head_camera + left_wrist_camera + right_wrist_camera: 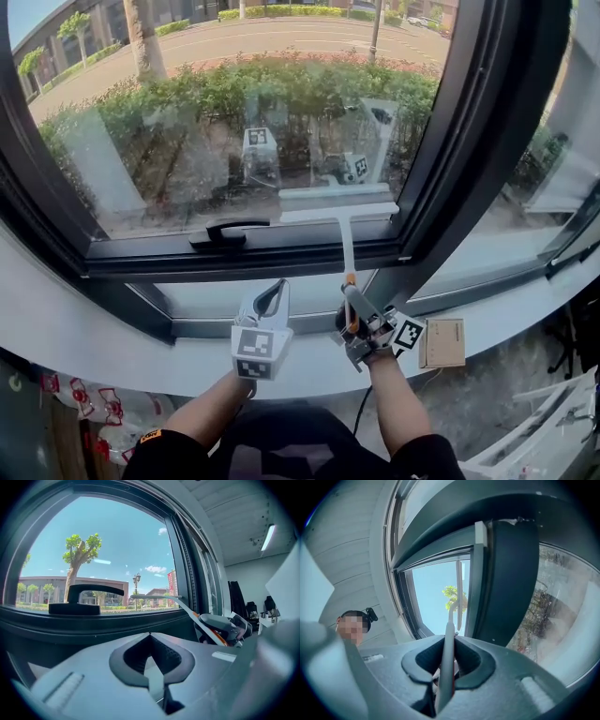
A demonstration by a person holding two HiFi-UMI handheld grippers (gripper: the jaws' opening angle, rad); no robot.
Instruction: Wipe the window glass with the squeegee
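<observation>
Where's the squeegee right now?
In the head view, right of centre: the squeegee, blade low on the glass beside the window handle, held by the right gripper.

Bright daylight through the window glass (pixel 234 141), sunlit outside, dimmer under the sill (pixel 94 319). Faint reflections across the pane. Strong fisheye bending and dark vignetted corners in both gripper views; nearest foreground soft, out of focus. Hazy, perhaps dusty, side pane (pixel 562 620).

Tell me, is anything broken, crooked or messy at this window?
Nothing looks broken. The squeegee sits roughly level at the bottom of the window glass, held by the right tool. The glass looks hazy and smeared, though some may be reflection.
</observation>
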